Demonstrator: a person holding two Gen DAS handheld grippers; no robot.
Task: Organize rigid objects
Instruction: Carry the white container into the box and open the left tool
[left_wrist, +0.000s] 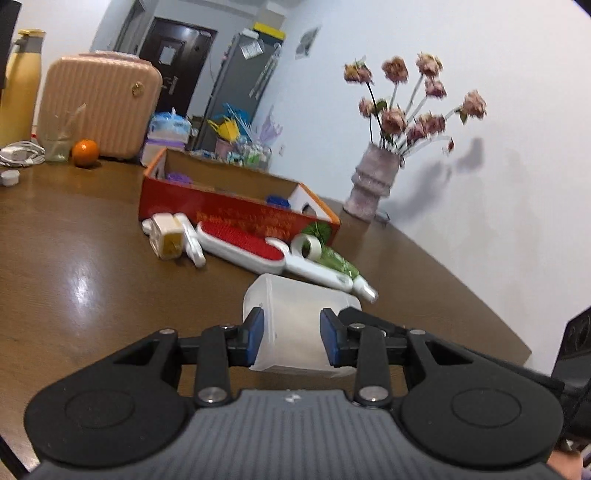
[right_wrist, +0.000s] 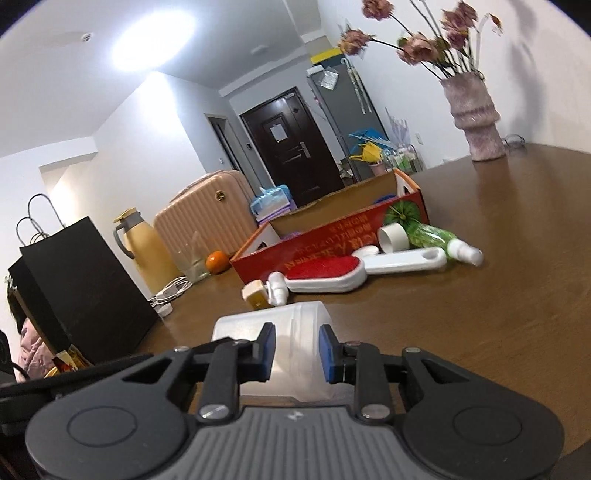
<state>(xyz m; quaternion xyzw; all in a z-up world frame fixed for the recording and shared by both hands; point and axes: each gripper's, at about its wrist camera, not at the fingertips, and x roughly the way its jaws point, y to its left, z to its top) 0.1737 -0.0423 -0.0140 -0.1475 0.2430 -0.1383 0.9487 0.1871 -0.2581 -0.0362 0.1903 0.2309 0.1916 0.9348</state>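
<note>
A translucent white plastic container (left_wrist: 295, 317) lies on the brown table (left_wrist: 81, 266). My left gripper (left_wrist: 291, 338) is shut on one end of it. My right gripper (right_wrist: 297, 350) is shut on the same container (right_wrist: 280, 325) from the other side. Beyond it lie a red-and-white lint brush (left_wrist: 258, 247), a white tape roll (left_wrist: 308, 245), a green spray bottle (left_wrist: 340, 267) and a small white and yellow block (left_wrist: 168, 238). Behind them stands an open red cardboard box (left_wrist: 229, 210) with a few items inside. The brush (right_wrist: 332, 273) and the box (right_wrist: 325, 240) also show in the right wrist view.
A flower vase (left_wrist: 373, 181) stands at the far right by the wall. A pink suitcase (left_wrist: 99, 107), a yellow jug (left_wrist: 18, 92), an orange (left_wrist: 85, 153) and a white cable (left_wrist: 22, 153) are at the far left. A black paper bag (right_wrist: 81, 280) stands at the table edge.
</note>
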